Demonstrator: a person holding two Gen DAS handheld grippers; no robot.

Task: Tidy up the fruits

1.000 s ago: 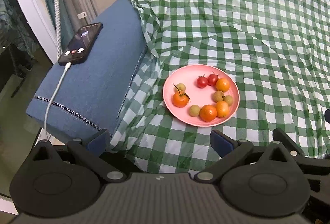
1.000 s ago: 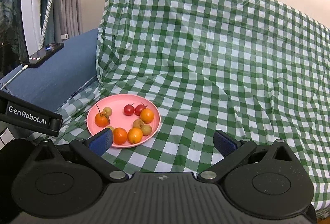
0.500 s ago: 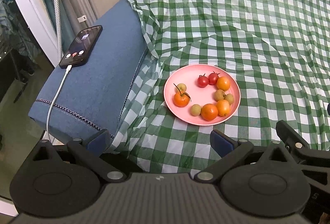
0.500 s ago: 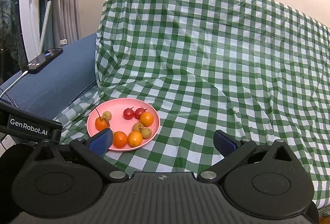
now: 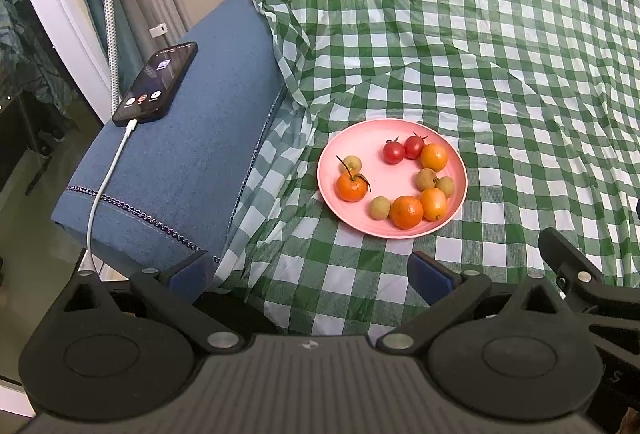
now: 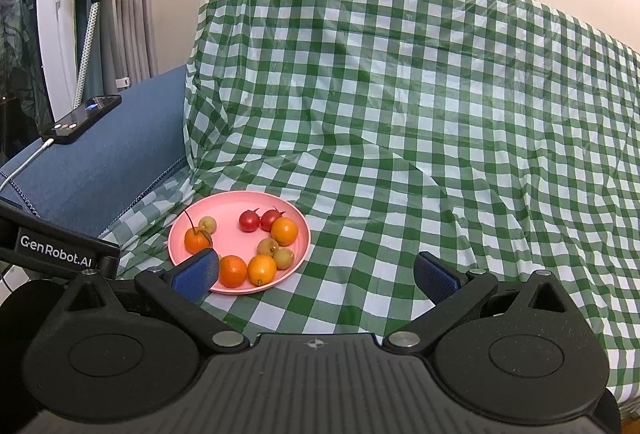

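Fruits [image 5: 406,212], glossy and round, sat ringed on a smooth pink plate [image 5: 330,194] on the crinkled green-checked plastic cloth [image 5: 500,74], while the left gripper [image 5: 312,270] and right gripper [image 6: 316,272] hung empty, fingers spread wide.

Bright, even indoor light; sharp, fisheye-warped edges.

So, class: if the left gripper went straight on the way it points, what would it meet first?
Probably the checked cloth just short of the pink plate. The left gripper is open, aimed a little left of the fruit; depth is hard to judge.
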